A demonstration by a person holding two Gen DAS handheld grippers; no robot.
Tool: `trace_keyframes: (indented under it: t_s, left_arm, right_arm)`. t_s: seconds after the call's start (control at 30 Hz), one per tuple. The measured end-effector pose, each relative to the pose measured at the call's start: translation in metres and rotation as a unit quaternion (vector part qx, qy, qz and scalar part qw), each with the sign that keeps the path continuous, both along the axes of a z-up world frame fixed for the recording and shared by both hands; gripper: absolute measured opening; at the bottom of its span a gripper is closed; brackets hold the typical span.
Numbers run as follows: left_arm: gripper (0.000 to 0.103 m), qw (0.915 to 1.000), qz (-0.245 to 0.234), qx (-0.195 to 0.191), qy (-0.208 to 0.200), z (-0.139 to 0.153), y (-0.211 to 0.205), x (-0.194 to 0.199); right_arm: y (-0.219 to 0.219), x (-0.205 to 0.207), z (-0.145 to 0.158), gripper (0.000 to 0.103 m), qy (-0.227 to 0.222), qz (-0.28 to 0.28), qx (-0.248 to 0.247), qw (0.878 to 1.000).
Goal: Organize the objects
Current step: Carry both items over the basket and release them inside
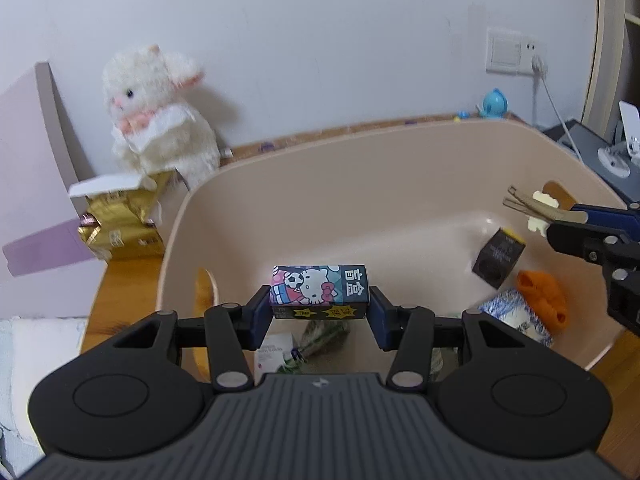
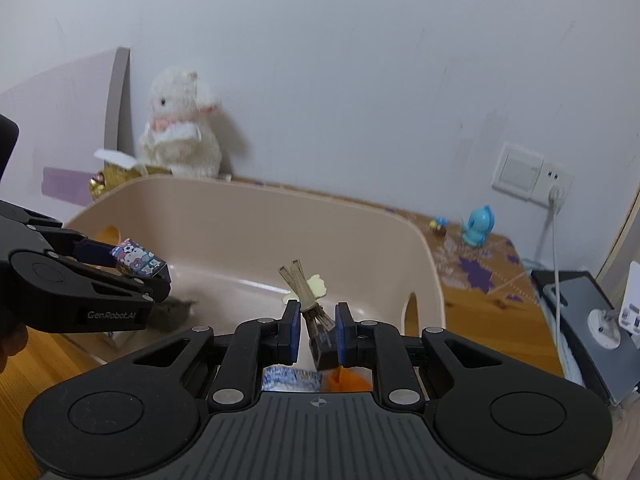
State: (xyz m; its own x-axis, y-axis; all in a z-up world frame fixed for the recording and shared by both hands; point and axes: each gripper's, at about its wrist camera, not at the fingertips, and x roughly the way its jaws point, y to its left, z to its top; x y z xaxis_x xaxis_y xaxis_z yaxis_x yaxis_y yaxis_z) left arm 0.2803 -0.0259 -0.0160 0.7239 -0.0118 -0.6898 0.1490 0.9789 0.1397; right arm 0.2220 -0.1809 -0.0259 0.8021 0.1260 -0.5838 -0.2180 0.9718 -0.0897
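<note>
Left gripper point(image 1: 319, 307) clamps the cartoon-cat printed carton point(image 1: 319, 290) endwise, right gripper point(image 2: 318, 334) loosely nips a tan clip point(image 2: 306, 292); both over the beige plastic tub point(image 1: 360, 168), likely for dropping in.

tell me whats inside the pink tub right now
On the tub's floor: a dark small box, an orange cloth, a blue-and-white packet and a green packet. The left gripper hides whatever lies nearer.
</note>
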Motion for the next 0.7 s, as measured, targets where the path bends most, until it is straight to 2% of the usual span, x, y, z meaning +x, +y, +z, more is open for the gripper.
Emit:
trace_keyframes:
  t_s: [0.17, 0.2, 0.23, 0.27, 0.3, 0.4, 0.57, 0.7]
  left_arm:
    - [0.054, 0.9999, 0.000, -0.006, 0.013, 0.002, 0.001, 0.001]
    - [0.055, 0.9999, -0.001, -0.007, 0.015, 0.002, 0.001, 0.000]
    - [0.059, 0.9999, -0.001, -0.006, 0.014, 0.003, 0.001, 0.000]
    - [0.067, 0.9999, -0.001, -0.003, 0.012, 0.004, 0.000, -0.002]
    - [0.075, 1.0000, -0.002, -0.002, 0.008, 0.005, 0.000, -0.003]
    - [0.081, 0.9999, -0.009, 0.002, 0.007, 0.008, -0.002, -0.005]
    - [0.084, 1.0000, -0.002, -0.003, 0.009, 0.011, 0.000, -0.008]
    - [0.085, 1.0000, 0.002, -0.004, 0.003, 0.018, 0.002, -0.013]
  right_arm:
    - [-0.004, 0.006, -0.008, 0.018, 0.026, -0.003, 0.011, 1.000]
    - [-0.005, 0.006, -0.007, 0.028, 0.028, -0.004, 0.017, 0.999]
    - [-0.007, 0.005, -0.006, 0.030, 0.029, -0.005, 0.022, 0.999]
    - [-0.008, 0.004, -0.005, 0.033, 0.029, -0.006, 0.026, 0.999]
    - [-0.009, 0.003, -0.004, 0.042, 0.030, -0.006, 0.029, 0.999]
    - [-0.010, -0.002, 0.001, 0.057, 0.025, -0.008, 0.032, 0.999]
    - [-0.010, -0.010, 0.011, 0.068, 0.017, -0.013, 0.034, 0.999]
    - [-0.010, -0.018, 0.019, 0.071, 0.008, -0.016, 0.033, 0.999]
